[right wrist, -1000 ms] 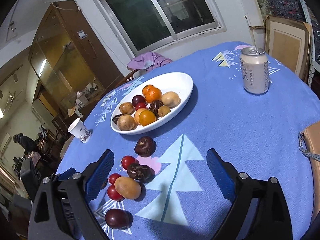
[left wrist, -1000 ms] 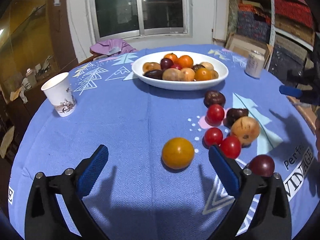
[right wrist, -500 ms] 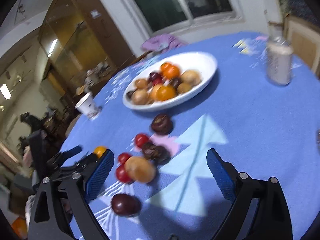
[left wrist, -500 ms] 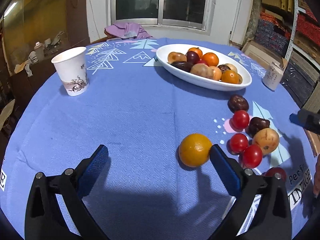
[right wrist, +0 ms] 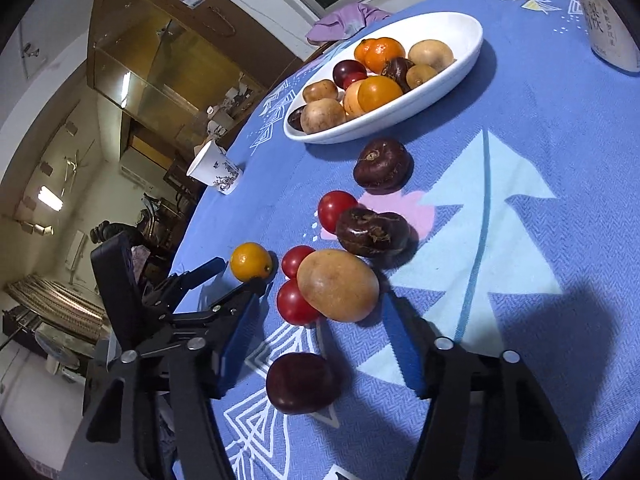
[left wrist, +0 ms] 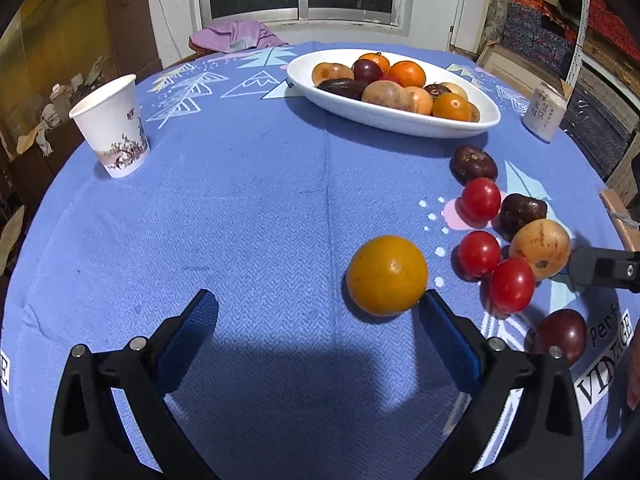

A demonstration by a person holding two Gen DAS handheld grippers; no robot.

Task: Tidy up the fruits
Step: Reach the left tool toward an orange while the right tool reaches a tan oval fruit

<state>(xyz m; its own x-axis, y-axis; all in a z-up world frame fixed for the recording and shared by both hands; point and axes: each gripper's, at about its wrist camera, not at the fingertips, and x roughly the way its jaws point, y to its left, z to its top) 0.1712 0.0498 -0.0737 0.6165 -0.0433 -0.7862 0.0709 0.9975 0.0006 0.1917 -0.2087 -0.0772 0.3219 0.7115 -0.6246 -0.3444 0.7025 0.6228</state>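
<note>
Mango [right wrist: 338, 285] lengthwise across right tongs [right wrist: 316, 354]

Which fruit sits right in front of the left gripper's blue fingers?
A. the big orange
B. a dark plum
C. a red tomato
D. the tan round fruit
A: in the left wrist view the orange lies alone on the blue tablecloth just ahead of the open left gripper, close to the finger on the picture's right, while the other loose fruits sit farther right.

Both hand-held grippers have dropped closer to the loose fruit: the left hand-held gripper [left wrist: 318, 322] now nears the orange [left wrist: 386, 275], while the right hand-held gripper [right wrist: 320, 350], jaws closing, frames the tan fruit [right wrist: 338, 285].
</note>
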